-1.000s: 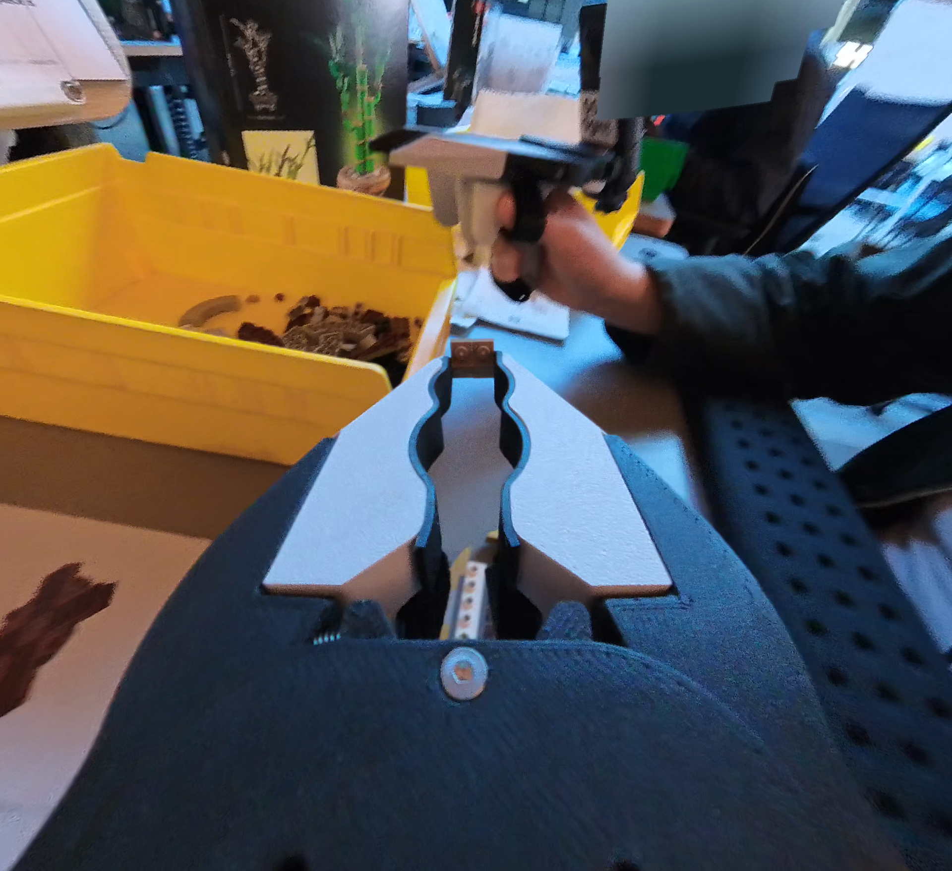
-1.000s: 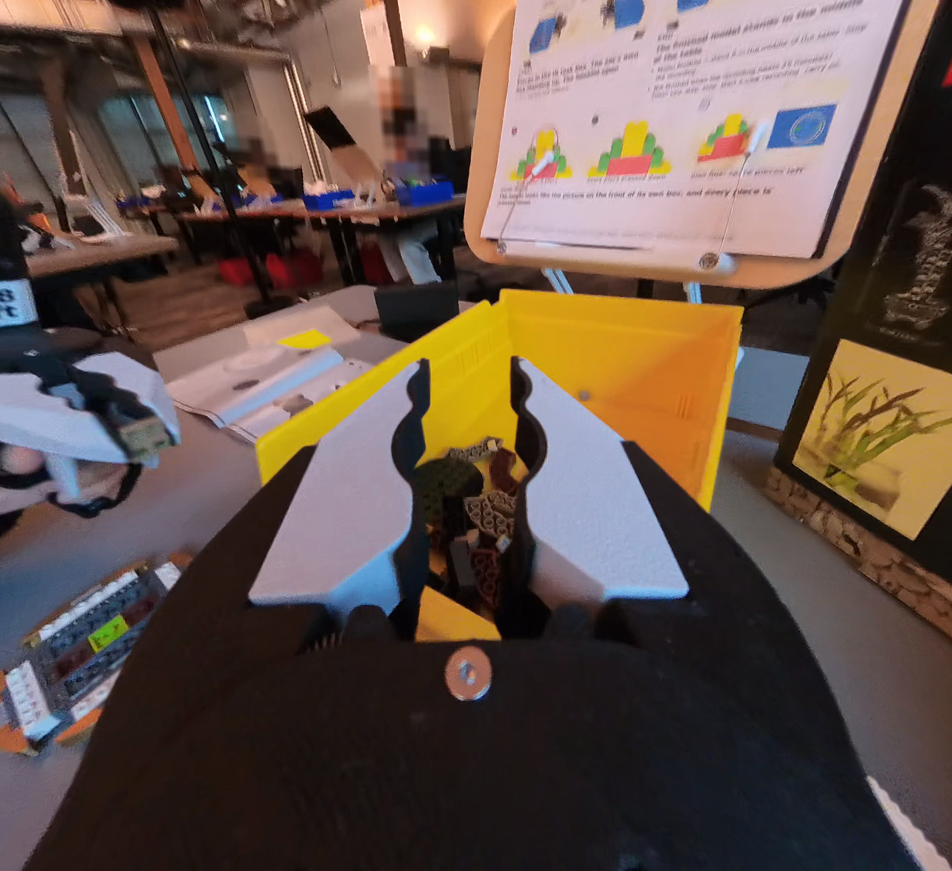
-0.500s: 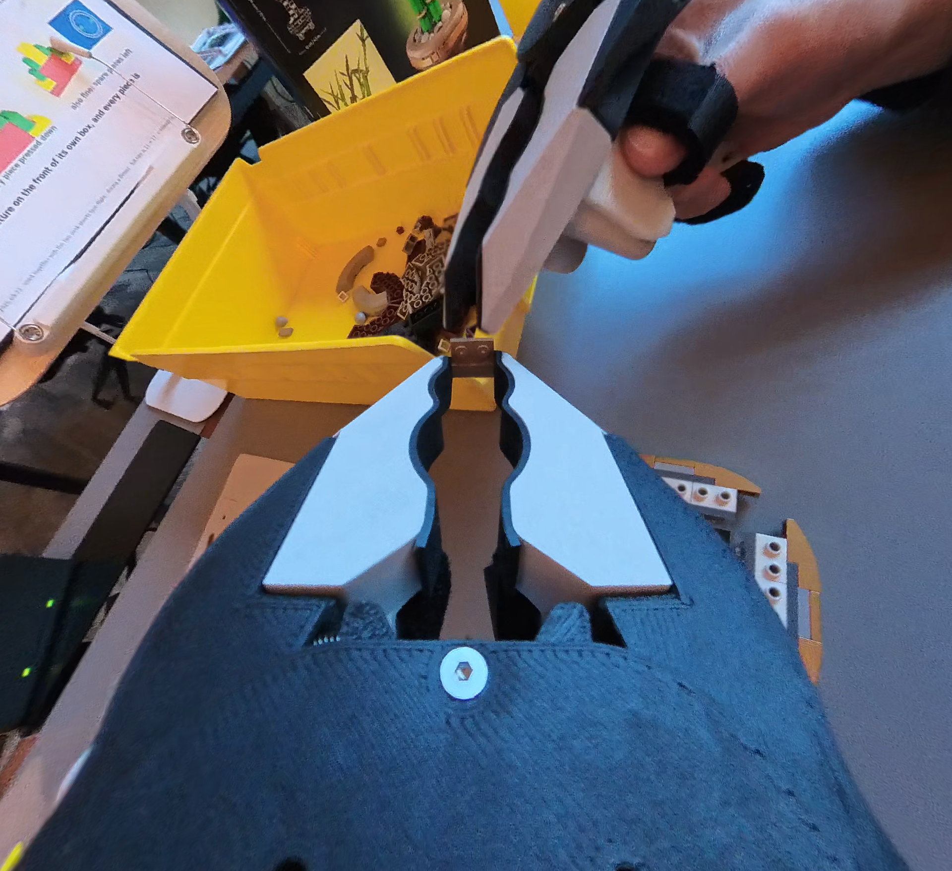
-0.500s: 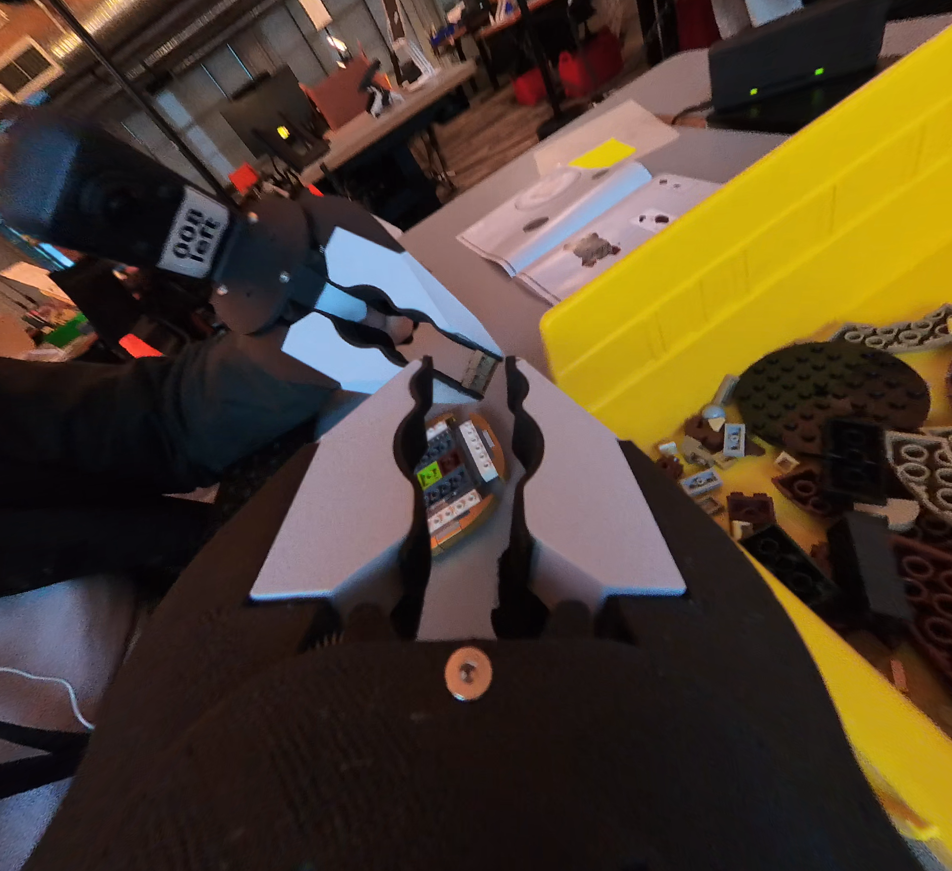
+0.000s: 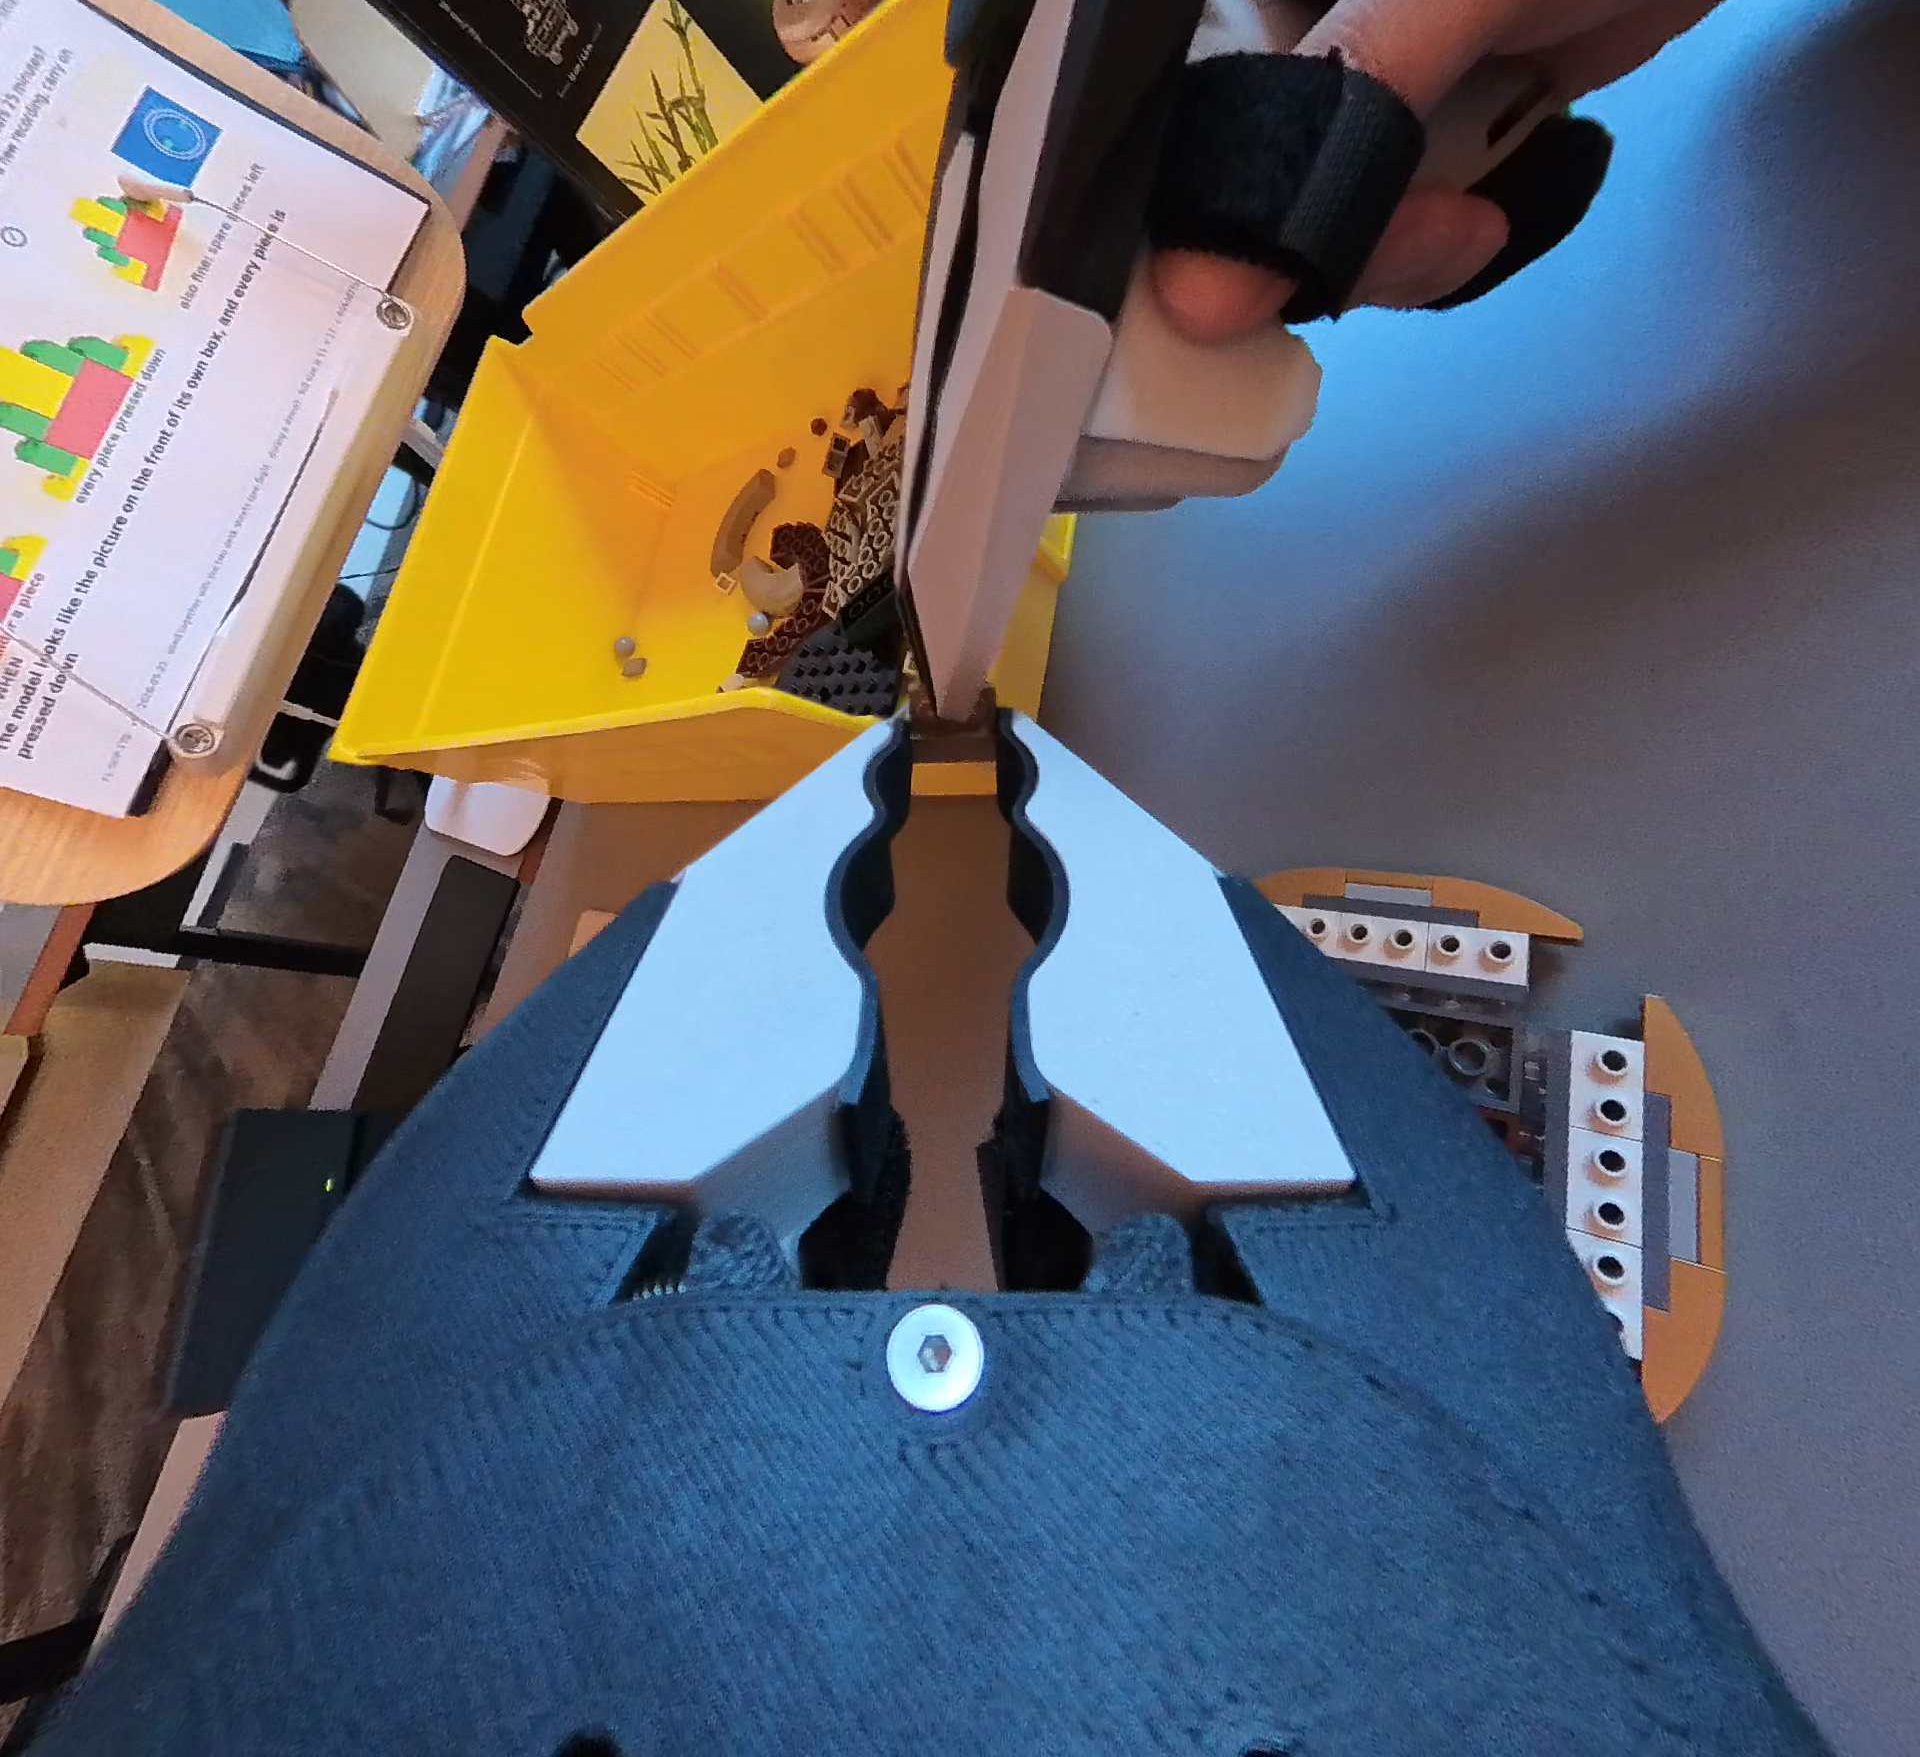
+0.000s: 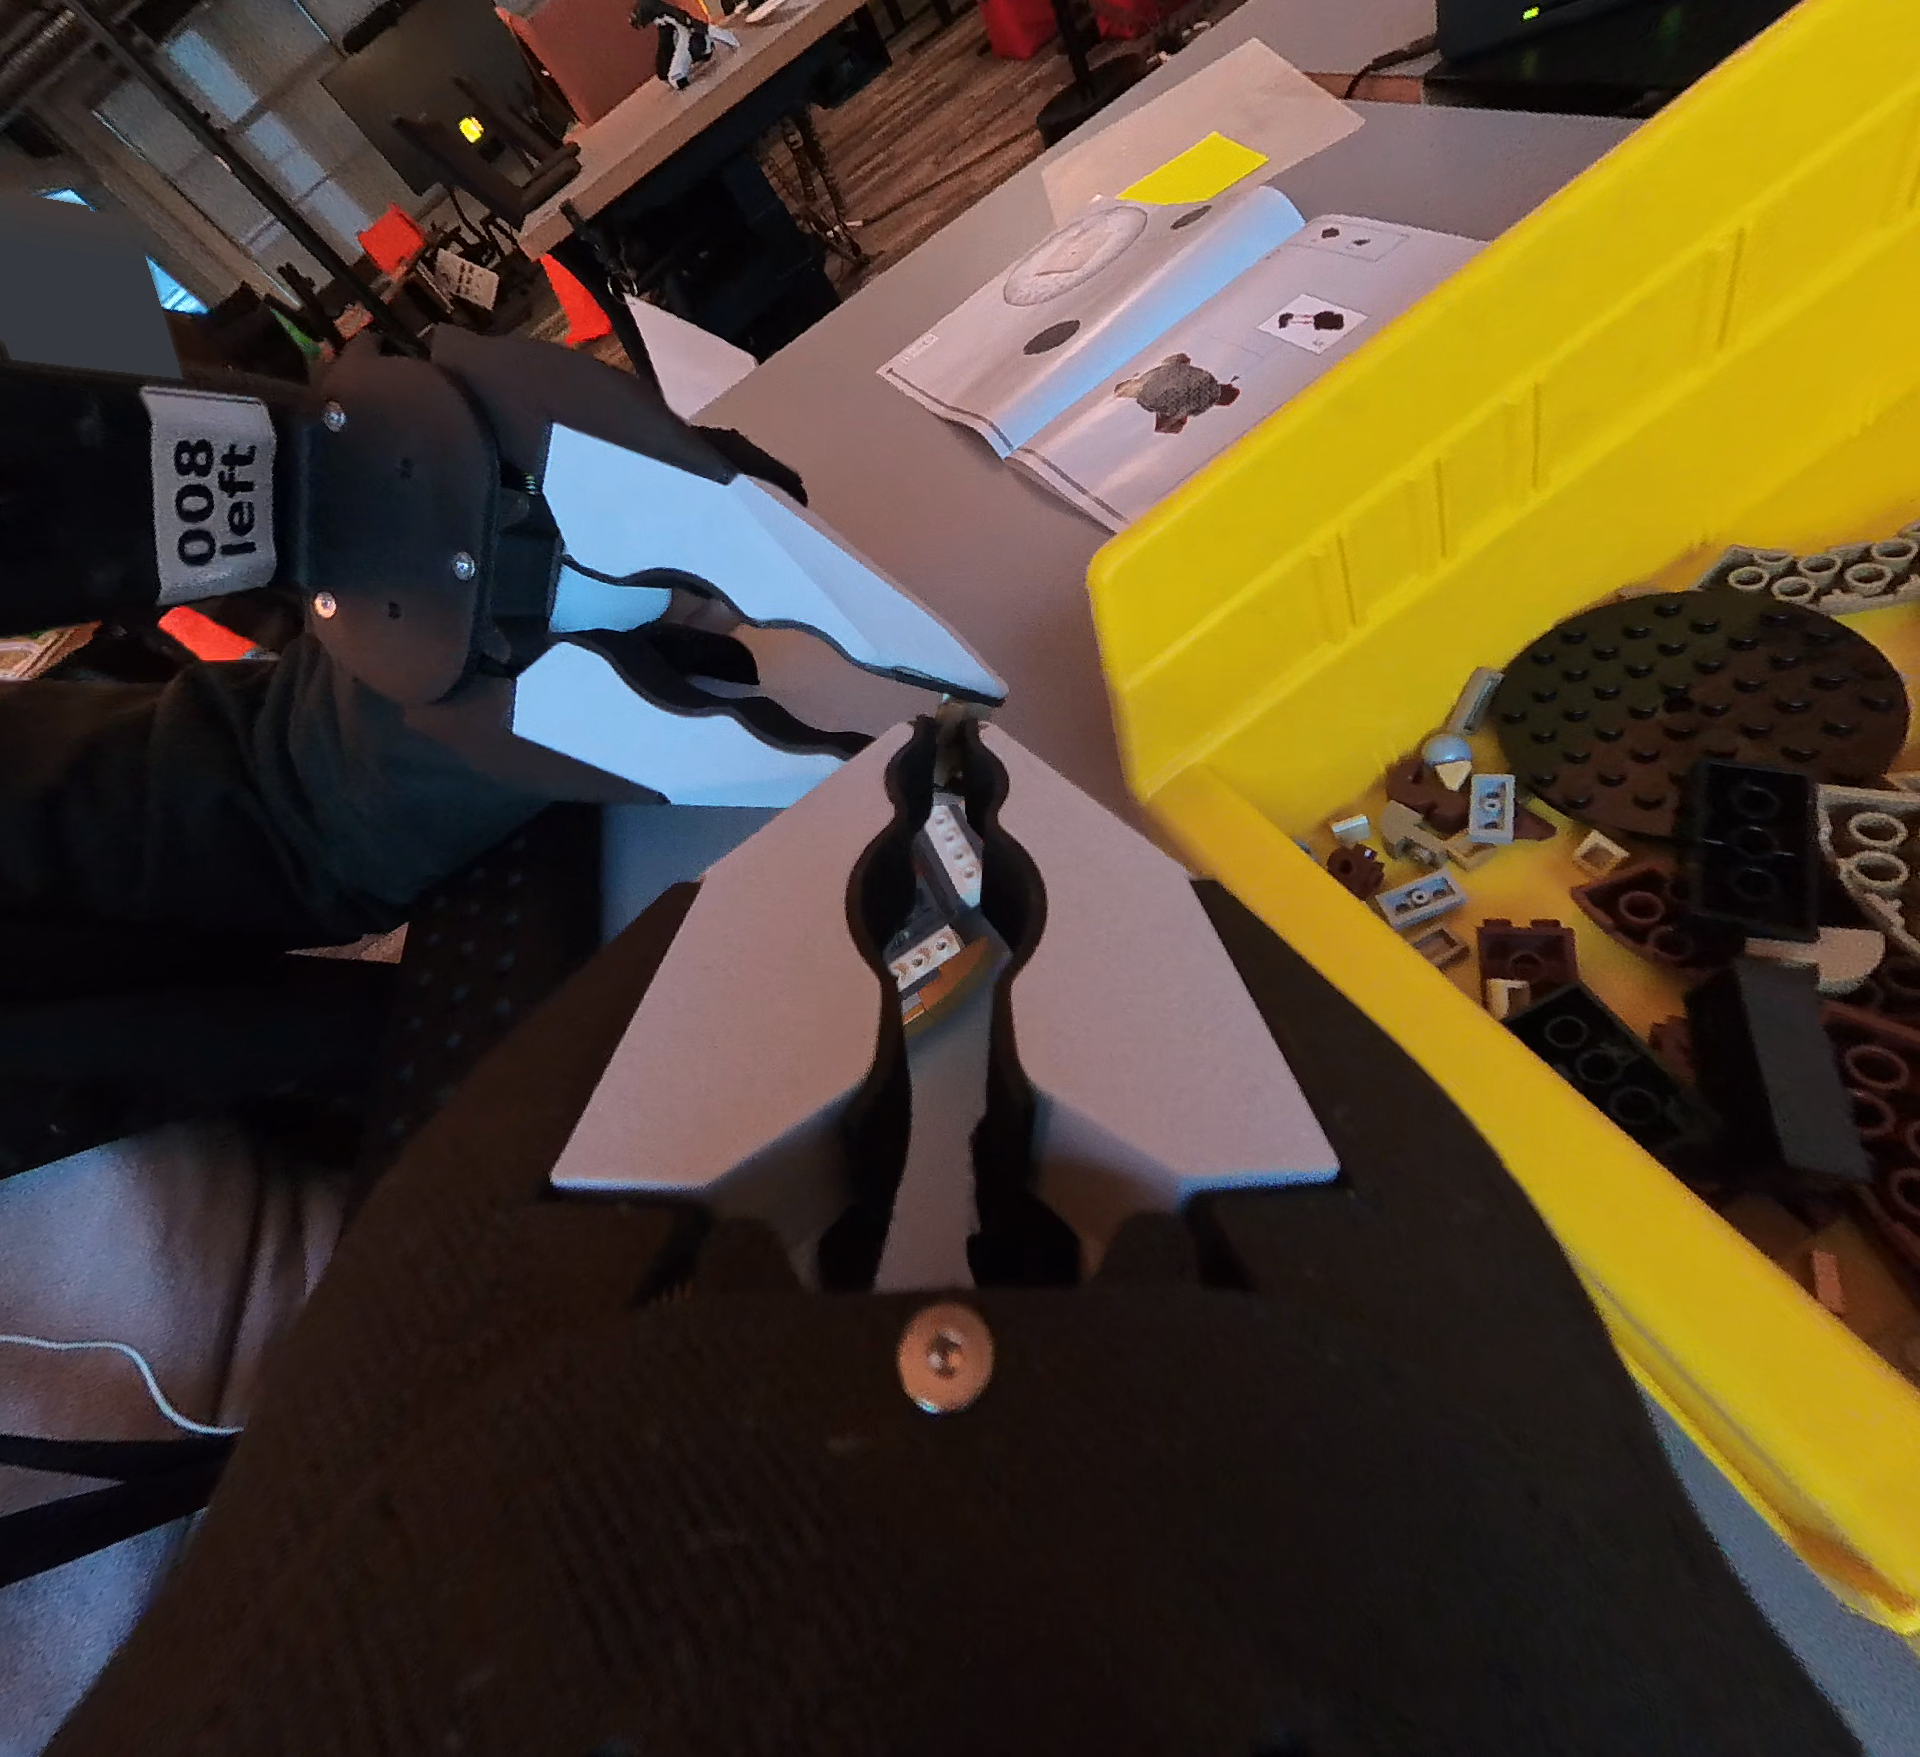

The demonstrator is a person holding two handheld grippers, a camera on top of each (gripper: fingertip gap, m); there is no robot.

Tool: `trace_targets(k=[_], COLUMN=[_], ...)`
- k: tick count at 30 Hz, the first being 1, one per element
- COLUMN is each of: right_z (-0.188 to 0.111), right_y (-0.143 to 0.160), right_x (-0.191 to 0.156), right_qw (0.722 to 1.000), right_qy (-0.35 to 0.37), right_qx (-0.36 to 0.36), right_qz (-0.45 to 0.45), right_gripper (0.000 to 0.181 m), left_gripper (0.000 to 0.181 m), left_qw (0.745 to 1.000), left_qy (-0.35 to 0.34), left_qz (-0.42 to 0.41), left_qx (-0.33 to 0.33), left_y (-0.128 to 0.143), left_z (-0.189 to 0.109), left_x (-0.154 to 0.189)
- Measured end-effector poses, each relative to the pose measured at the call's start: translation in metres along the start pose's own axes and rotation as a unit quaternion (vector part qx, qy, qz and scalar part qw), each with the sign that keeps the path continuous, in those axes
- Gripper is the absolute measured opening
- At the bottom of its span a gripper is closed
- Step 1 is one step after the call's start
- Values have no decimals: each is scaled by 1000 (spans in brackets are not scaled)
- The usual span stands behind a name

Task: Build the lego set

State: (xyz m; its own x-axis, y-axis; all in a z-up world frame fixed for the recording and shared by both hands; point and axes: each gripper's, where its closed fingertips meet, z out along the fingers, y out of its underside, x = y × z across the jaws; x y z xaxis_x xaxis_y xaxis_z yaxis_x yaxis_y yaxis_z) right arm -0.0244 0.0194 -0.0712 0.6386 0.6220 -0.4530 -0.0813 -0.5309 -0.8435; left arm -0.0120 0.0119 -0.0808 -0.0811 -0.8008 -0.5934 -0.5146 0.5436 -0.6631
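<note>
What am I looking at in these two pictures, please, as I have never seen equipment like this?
A person holds a two-fingered tool in each hand, each with a camera looking along its fingers. One picture looks along the left gripper, which pinches a small brown brick at its tips. The other looks along the right gripper, whose tips meet the same brick; whether it has gripped it is unclear. In the left picture, the right gripper comes down from above, held by a hand. On the grey table lie a yellow bin of loose bricks, a part-built model and an open booklet.
</note>
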Motion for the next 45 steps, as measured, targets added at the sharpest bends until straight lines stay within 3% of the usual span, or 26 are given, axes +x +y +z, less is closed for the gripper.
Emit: trace_targets(k=[11,22,31,36,39,43,45], right_z=[-6,-14,-23,-28,-35,-43,-45], right_y=[-7,-17,-30,-38,-47,-56,-58], right_x=[-7,-18,-26,-33,-37,-40,-42], right_qw=[991,944,932,934,930,923,921], right_qy=[-77,-204,-243,-255,-267,-281,-287], right_qx=[21,57,90,113,138,168,173], right_qz=[106,254,252,223,211,204,199], right_gripper=[1,1,1,1,1,1,1], left_gripper=[16,16,15,13,11,17,23], left_qw=[997,993,969,924,872,783,759], left_qy=[9,0,61,135,207,272,280], left_qz=[-49,-62,-182,-292,-368,-458,-487], left_qx=[54,102,156,209,249,322,329], left_y=[-15,-29,-36,-45,-53,-66,-65], left_z=[-7,-16,-24,-32,-39,-55,-56], left_x=[-3,-8,-14,-17,-17,-32,-37])
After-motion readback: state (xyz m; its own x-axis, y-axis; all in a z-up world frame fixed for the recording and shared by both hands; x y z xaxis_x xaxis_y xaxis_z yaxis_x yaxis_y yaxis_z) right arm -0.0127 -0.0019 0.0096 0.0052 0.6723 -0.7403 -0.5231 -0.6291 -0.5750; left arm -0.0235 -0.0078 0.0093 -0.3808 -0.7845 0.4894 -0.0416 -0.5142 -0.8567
